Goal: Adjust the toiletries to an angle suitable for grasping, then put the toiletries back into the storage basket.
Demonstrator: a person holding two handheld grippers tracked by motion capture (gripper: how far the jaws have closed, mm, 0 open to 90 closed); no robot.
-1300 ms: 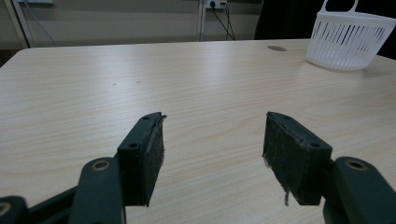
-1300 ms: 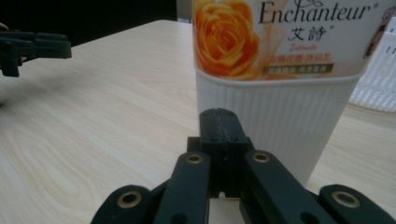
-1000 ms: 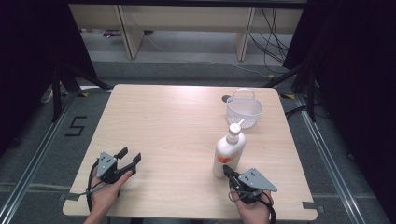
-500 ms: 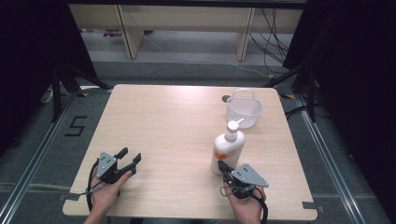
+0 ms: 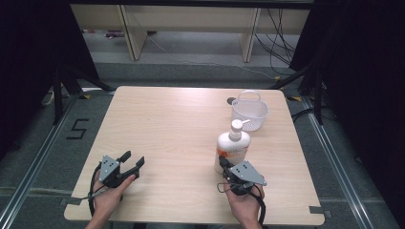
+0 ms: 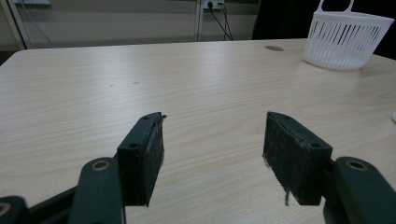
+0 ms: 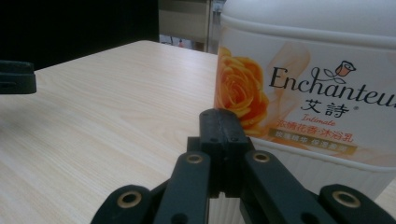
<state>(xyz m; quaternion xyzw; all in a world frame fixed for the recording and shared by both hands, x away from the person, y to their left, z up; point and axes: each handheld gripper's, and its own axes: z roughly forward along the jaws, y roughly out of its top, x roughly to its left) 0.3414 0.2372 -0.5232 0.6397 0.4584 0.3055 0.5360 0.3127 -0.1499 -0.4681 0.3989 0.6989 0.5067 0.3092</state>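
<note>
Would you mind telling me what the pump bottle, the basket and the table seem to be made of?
Bottle: probably smooth, slightly glossy white plastic, with a printed rose label and ribbing near the base. Basket: white moulded plastic, judging by its thin slatted walls and handle in one piece. Table: light wood-grain top, matte; whether laminate or real wood I cannot tell.

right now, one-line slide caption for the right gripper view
Right gripper, jaws shut and empty, beside a rose-printed white pump bottle on the wooden table.
</note>
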